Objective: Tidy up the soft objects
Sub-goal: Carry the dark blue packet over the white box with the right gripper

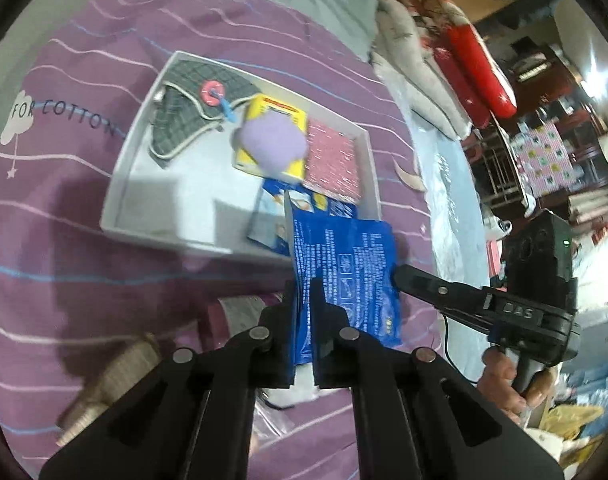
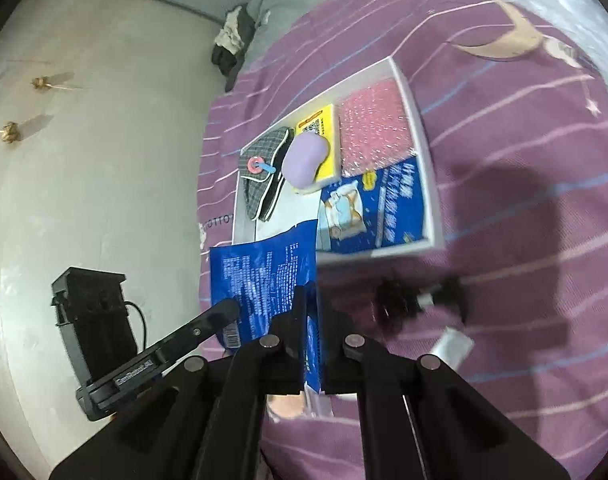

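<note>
Grippers: we see the left gripper (image 1: 304,300) and right gripper (image 2: 313,308) pointing steeply down, both clamped on opposite edges of one glossy blue printed plastic packet (image 1: 343,264).
Packet: lifted above the purple striped bedsheet (image 1: 84,240), just beside the shallow white cardboard tray (image 1: 124,184).

The bedsheet (image 1: 84,264) is purple with thin pink and blue stripes. The tray (image 1: 132,184) is white. In it lie a grey checked cloth (image 1: 176,120), a lilac pad (image 1: 274,146) on a yellow pack (image 1: 264,108), and a pink dotted pouch (image 1: 331,160). The held packet (image 1: 343,264) is blue with white print, between black hand-held grippers
</note>
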